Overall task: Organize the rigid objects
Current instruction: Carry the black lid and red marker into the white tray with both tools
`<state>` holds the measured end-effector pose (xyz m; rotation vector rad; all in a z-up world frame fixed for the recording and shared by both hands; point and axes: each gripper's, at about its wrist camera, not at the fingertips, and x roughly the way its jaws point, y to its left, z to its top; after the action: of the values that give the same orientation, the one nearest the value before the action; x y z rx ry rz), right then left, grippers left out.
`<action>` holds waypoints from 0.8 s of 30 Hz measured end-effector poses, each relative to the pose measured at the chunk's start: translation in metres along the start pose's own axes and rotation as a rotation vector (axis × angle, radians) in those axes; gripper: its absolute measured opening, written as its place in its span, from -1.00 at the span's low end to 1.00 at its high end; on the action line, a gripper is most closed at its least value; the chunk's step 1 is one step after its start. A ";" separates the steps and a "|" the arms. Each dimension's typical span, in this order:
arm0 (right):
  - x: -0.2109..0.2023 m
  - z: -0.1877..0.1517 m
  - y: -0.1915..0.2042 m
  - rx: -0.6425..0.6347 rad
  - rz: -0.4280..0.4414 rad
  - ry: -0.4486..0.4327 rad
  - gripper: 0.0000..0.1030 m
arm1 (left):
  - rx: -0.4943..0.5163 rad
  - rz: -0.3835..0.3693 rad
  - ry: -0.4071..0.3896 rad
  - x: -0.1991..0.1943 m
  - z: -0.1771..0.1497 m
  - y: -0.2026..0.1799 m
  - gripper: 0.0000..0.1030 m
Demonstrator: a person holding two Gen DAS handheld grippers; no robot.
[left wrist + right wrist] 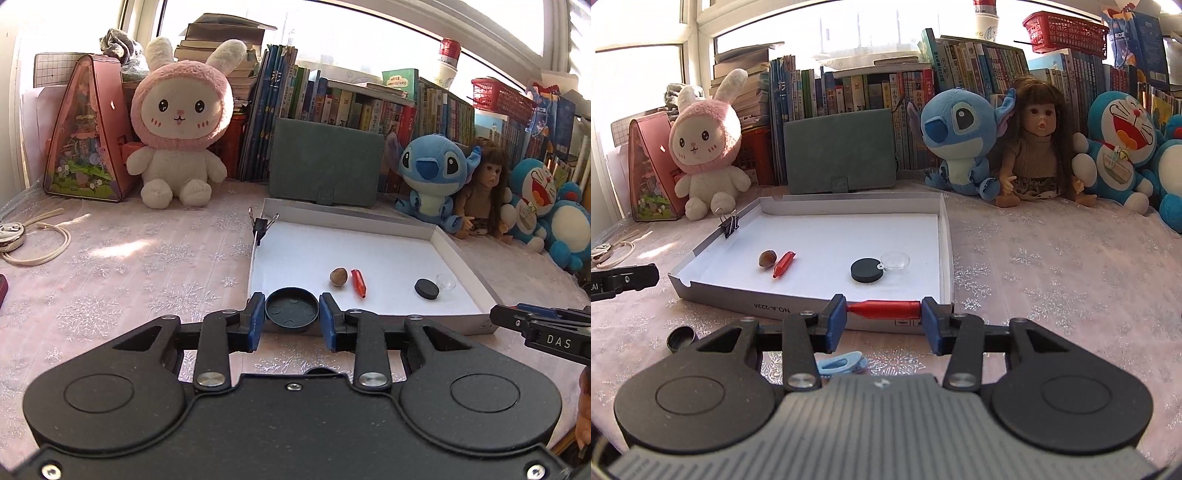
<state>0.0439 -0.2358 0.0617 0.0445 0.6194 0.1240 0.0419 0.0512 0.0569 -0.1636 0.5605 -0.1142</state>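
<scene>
My left gripper (291, 314) is shut on a round black lid (291, 309), hollow side up, held just above the near left corner of the shallow white tray (458, 254). Across the front wall of the tray (713, 291), my right gripper (884, 314) is shut on a red crayon-like stick (884, 309), gripped end to end. In the tray lie a brown nut (767, 258), a second red stick (783, 264), a black disc (866, 270) and a small clear dish (895, 261). A black binder clip (728, 223) is clamped on the tray's left wall.
Plush toys, a doll, a green case (842, 151) and rows of books line the back. On the cloth in front of the tray lie a small black cup-like piece (680, 338) and a light blue clip (842, 363). A corded silver item (13, 236) lies far left.
</scene>
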 end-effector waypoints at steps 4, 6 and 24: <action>0.012 0.030 -0.008 0.025 0.013 0.013 -0.04 | -0.027 -0.070 0.019 0.016 0.036 -0.002 -0.42; 0.022 0.046 -0.012 0.038 0.013 0.035 -0.04 | -0.006 -0.073 0.033 0.029 0.052 -0.008 -0.42; 0.138 0.087 -0.015 0.062 -0.010 0.312 -0.03 | 0.042 0.022 0.271 0.160 0.062 -0.027 -0.42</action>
<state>0.2069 -0.2334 0.0518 0.0827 0.9352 0.1023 0.2076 0.0081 0.0307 -0.1017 0.8296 -0.1276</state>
